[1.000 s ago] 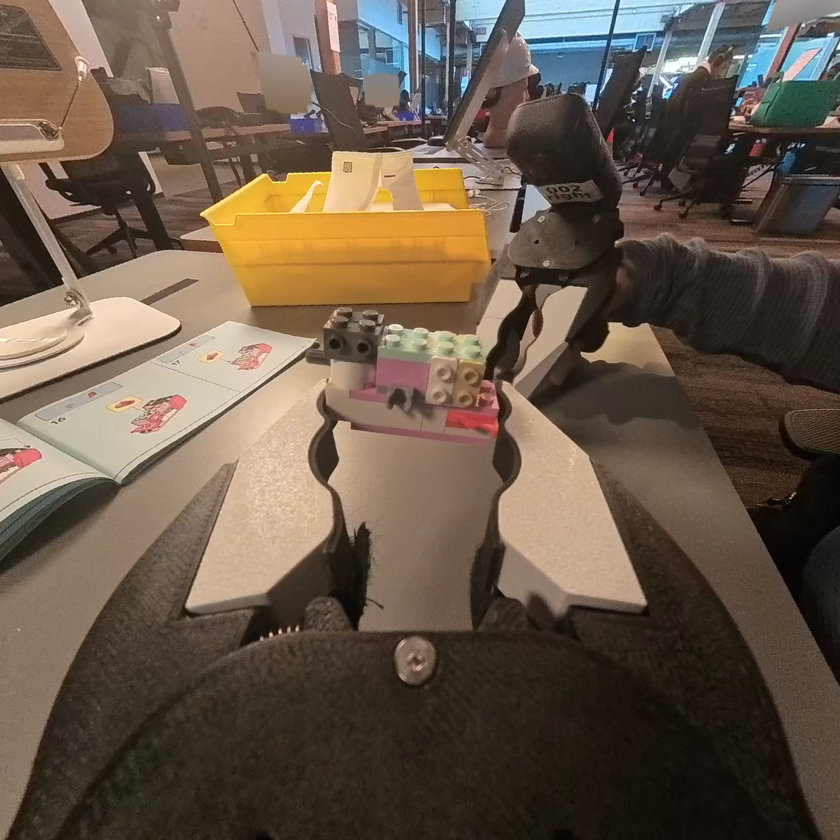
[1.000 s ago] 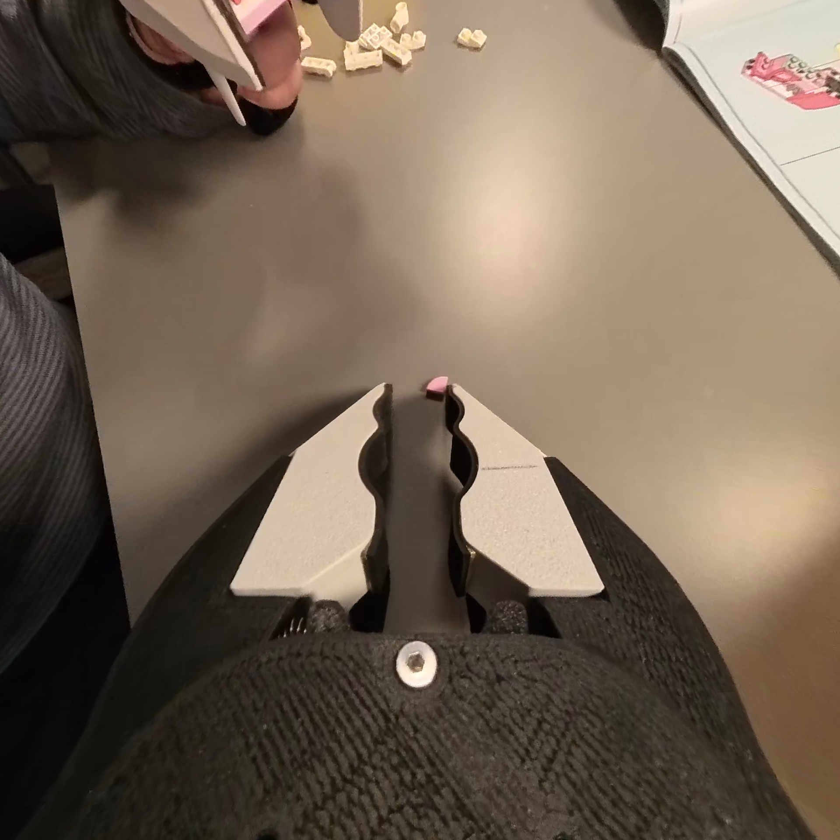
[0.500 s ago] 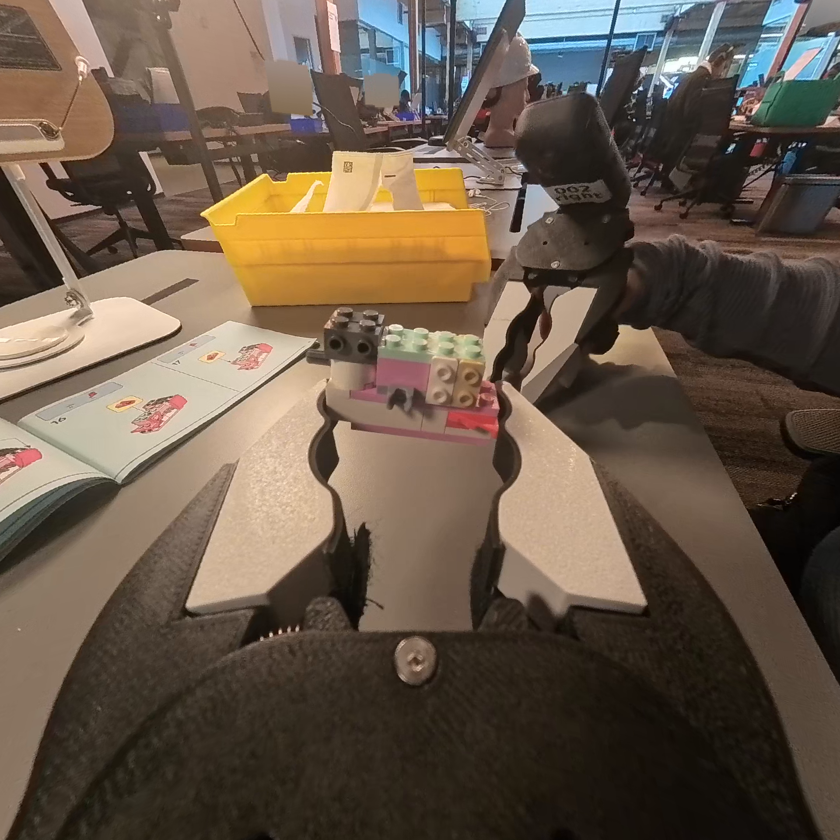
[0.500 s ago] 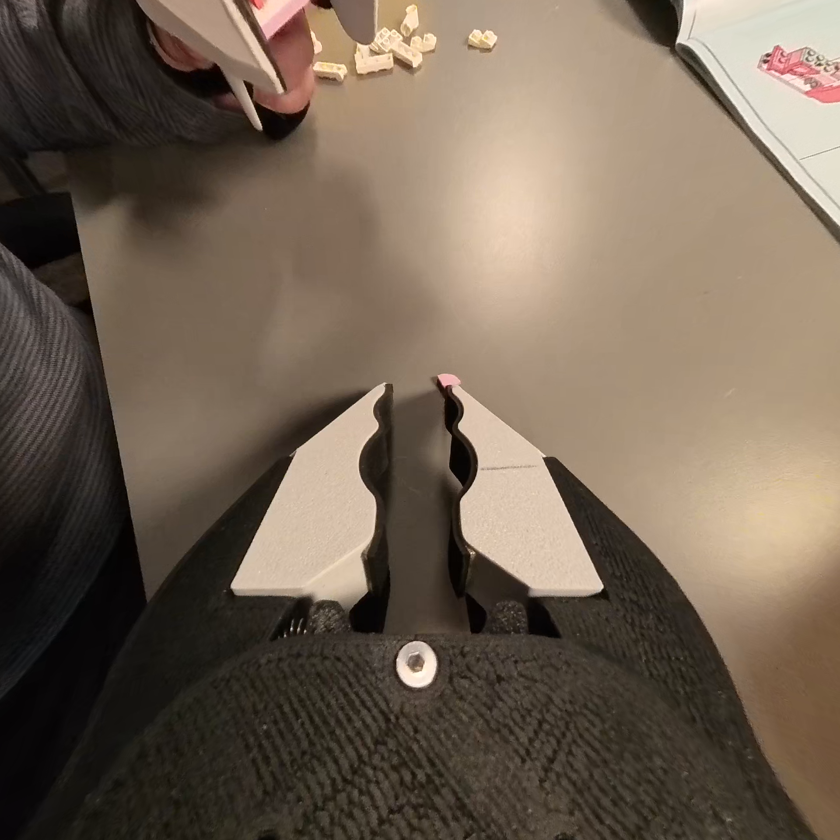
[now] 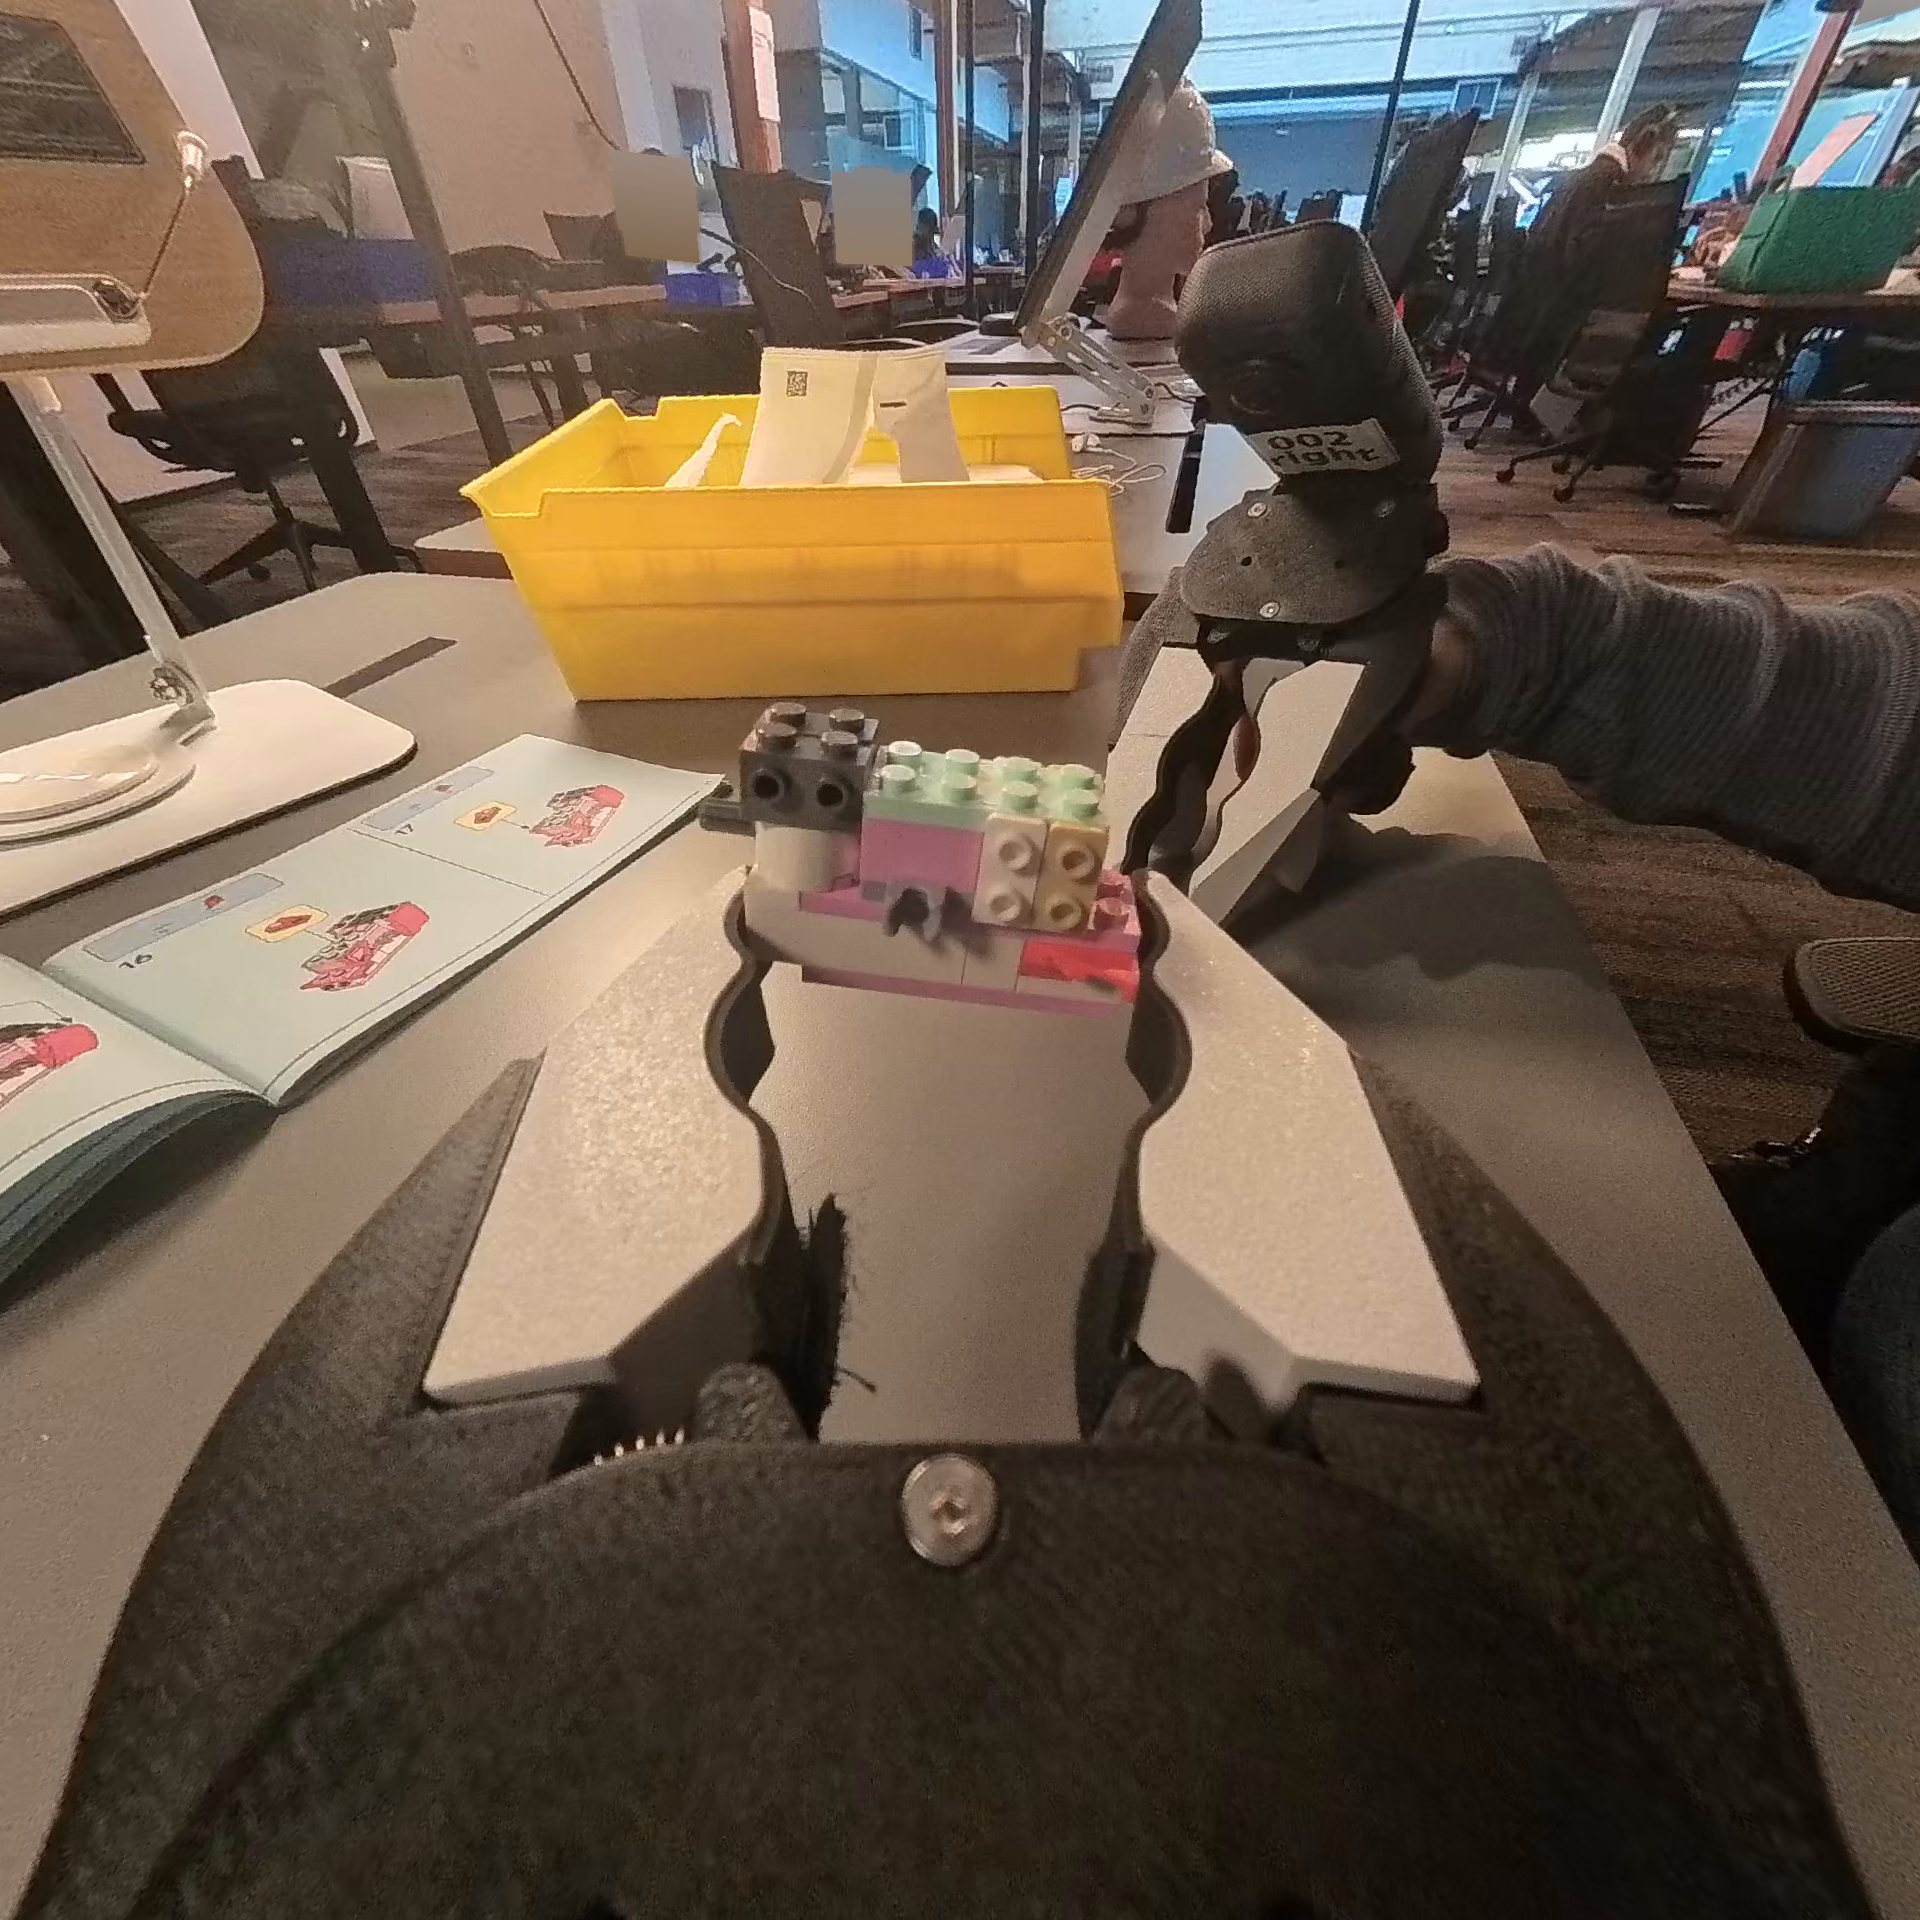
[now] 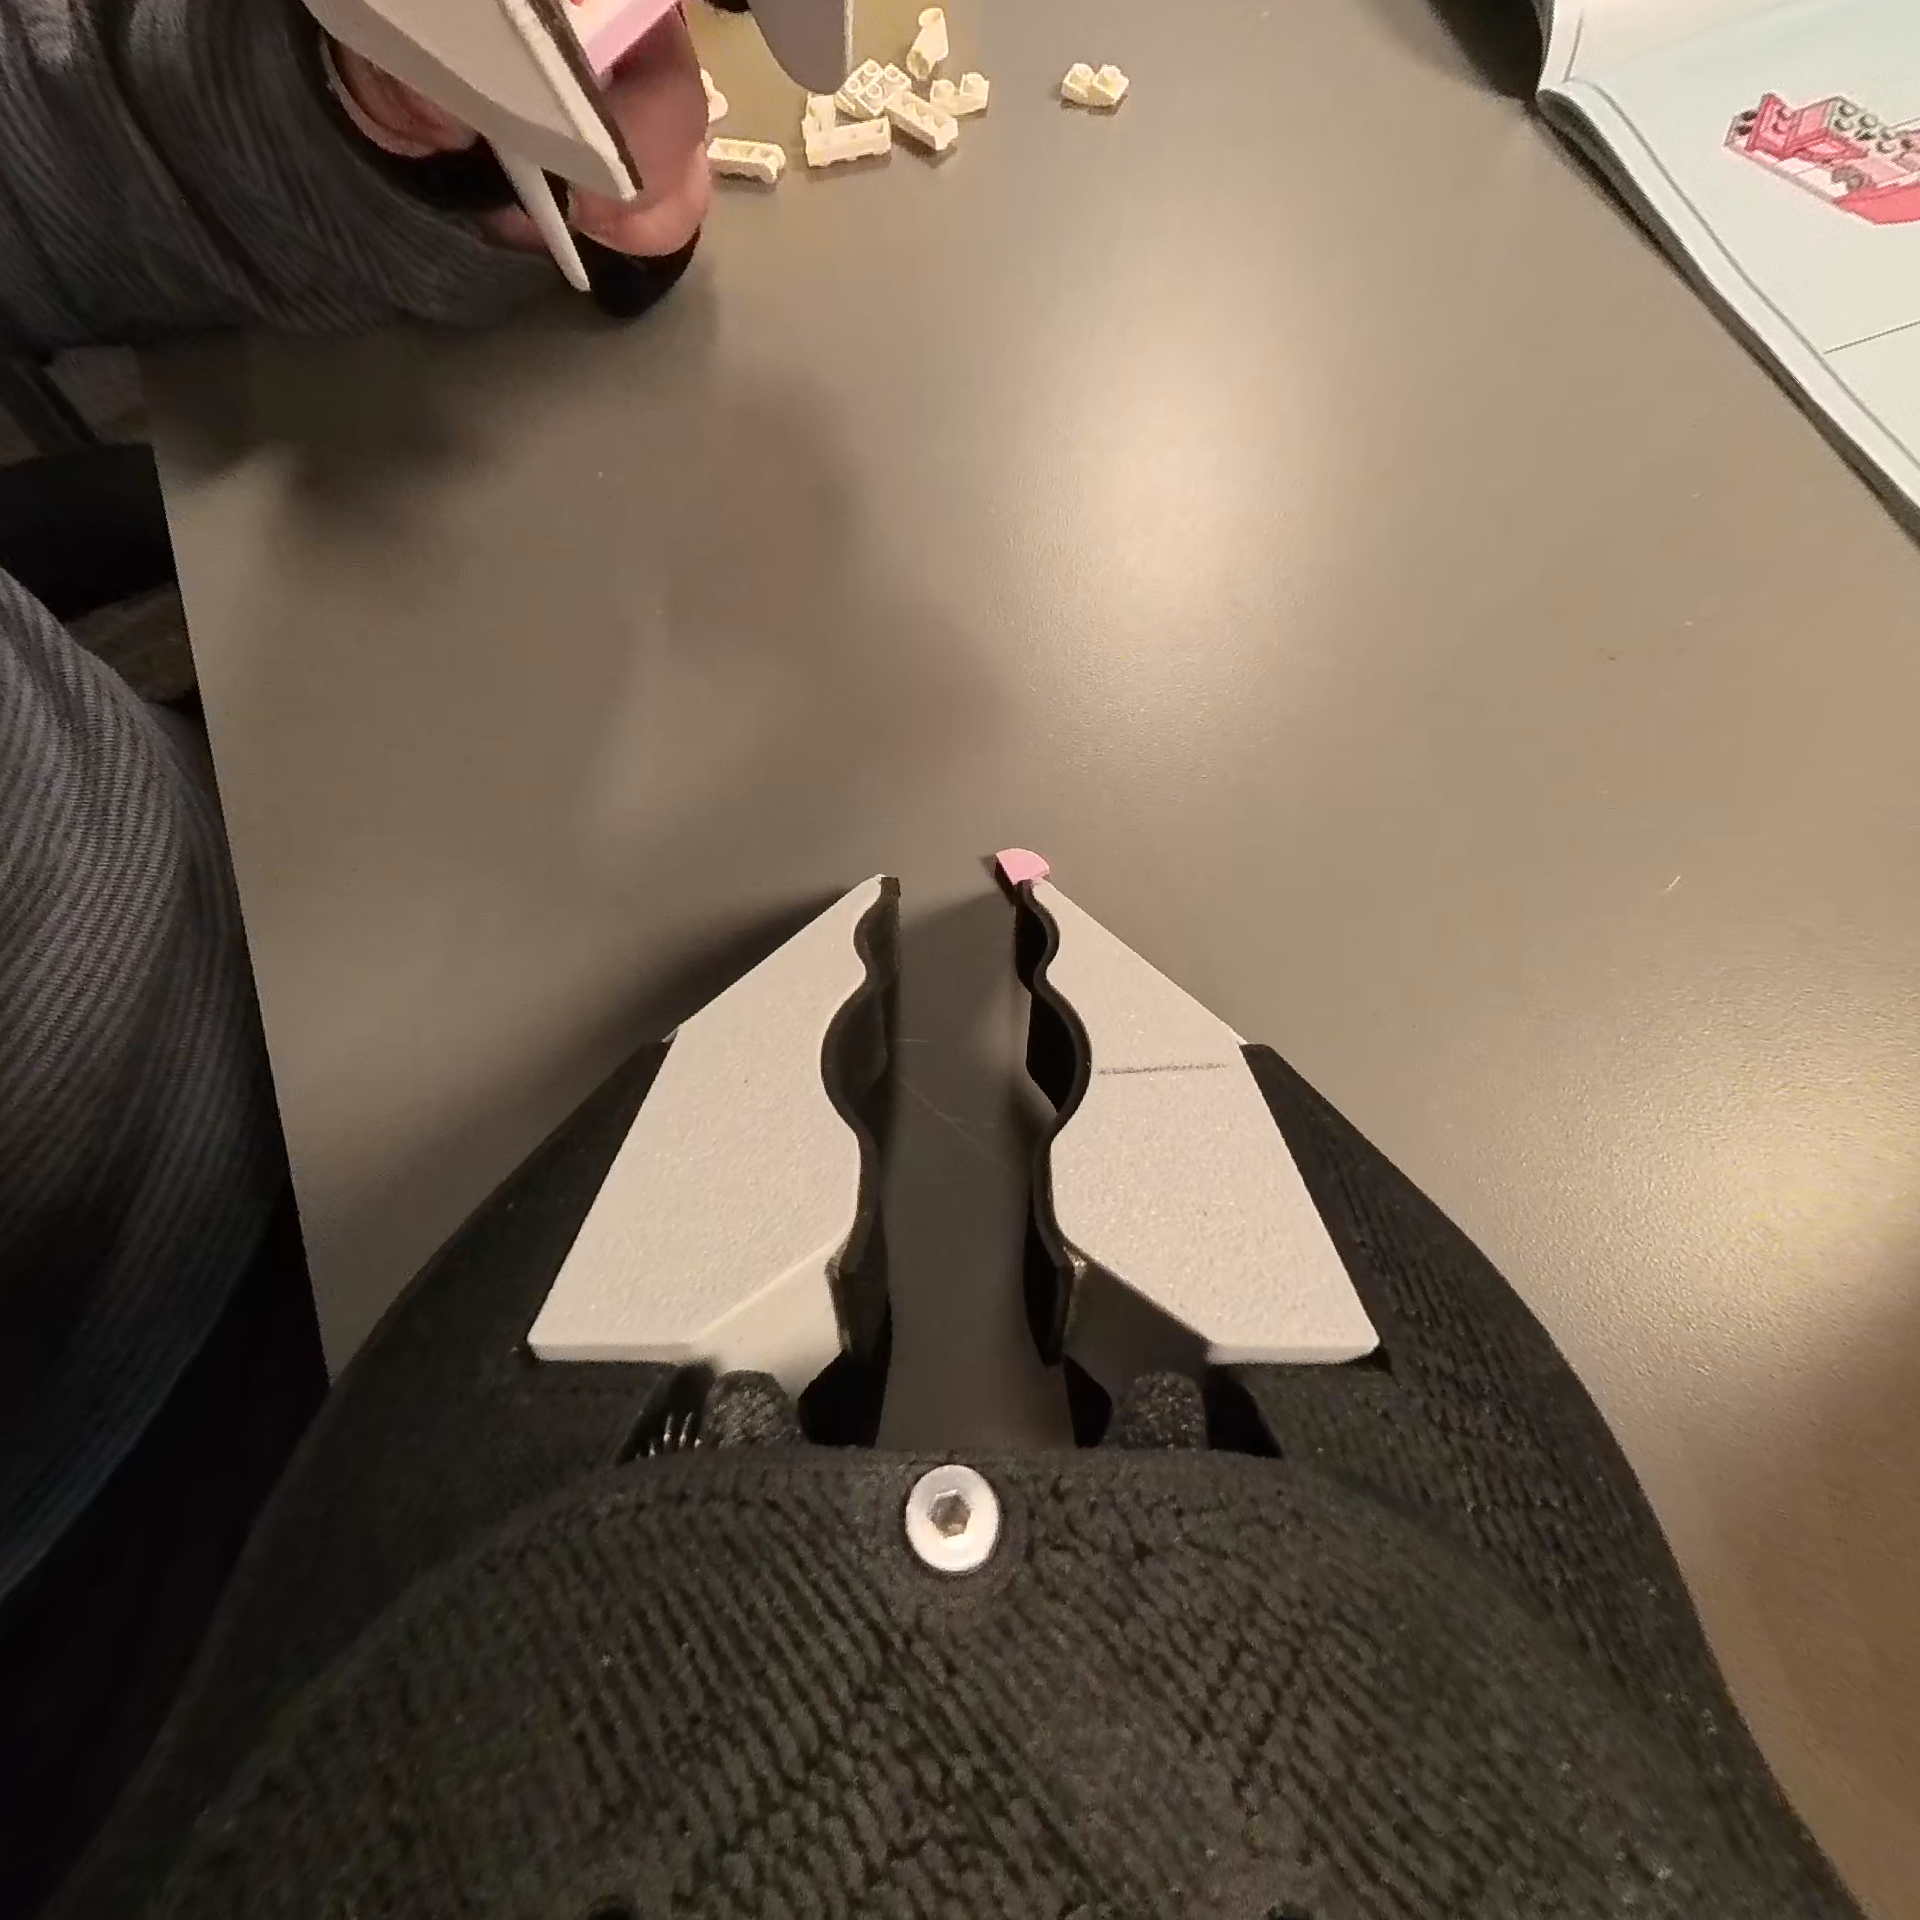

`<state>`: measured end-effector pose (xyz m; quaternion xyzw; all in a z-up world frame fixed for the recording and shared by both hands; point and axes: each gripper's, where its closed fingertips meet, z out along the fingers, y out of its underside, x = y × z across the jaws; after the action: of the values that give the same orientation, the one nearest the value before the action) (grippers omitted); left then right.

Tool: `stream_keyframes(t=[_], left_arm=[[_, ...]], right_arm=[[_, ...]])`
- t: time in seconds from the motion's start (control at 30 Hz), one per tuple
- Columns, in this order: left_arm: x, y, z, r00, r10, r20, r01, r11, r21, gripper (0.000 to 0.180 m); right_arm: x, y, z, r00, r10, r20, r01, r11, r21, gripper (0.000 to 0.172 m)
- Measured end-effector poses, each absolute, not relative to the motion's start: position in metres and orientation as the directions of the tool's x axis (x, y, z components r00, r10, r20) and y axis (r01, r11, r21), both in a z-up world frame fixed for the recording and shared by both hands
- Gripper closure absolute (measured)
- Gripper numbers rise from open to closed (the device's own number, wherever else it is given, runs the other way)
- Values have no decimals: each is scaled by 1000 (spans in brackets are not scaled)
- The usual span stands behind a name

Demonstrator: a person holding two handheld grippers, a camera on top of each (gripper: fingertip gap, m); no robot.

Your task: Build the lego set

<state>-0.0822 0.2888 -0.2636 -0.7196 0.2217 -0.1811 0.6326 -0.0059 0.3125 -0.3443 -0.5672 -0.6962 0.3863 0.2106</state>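
Far left on the grey table (image 5: 1455, 1039) sits a white lamp base (image 5: 208, 758), then an open instruction booklet (image 5: 343, 894). Behind it, a yellow bin (image 5: 810, 592) w/ paper bags standing inside.

Centre: the left gripper (image 5: 940, 914) is clenched on a small brick model (image 5: 935, 883) — pink, mint, cream and white bricks w/ a dark grey block on its left end. Both fingertips press its ends, and it looks lifted clear of the tabletop. It's light and rigid, but only stud-locked, so a twist or hard squeeze could pop pieces off. Best held low, across the long base plates, as now; the top bricks are the weak spot.

Right: the right gripper (image 6: 951, 888) points down at bare table, jaws a little apart, nothing between them. A tiny pink piece (image 6: 1021, 864) sits at its right fingertip (image 6: 1049, 904) — touching or just beyond, hard to say from this angle. It's flat, smooth, prob. slippery. Loose cream bricks (image 6: 883, 104) lie well beyond, near the left hand (image 6: 644, 197).
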Motion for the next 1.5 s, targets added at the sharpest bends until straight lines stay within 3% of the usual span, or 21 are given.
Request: stream_keyframes(t=[0.4,0.83,1.23,1.5], left_arm=[[-82,289,-264,836,-548,-20,-90,-101,-991,113],[-82,289,-264,836,-548,-20,-91,-103,-991,113],[-82,289,-264,835,-550,-22,-93,-102,-990,113],[-82,289,-264,835,-549,-20,-91,-102,-991,113]], right_arm=[[-5,314,-345,-262,956,-134,625,62,-778,151],[-19,311,-342,-323,939,-119,596,105,-796,140],[4,299,-340,-354,917,-186,621,82,-780,149],[-10,314,-341,-337,939,-69,583,150,-799,151]])
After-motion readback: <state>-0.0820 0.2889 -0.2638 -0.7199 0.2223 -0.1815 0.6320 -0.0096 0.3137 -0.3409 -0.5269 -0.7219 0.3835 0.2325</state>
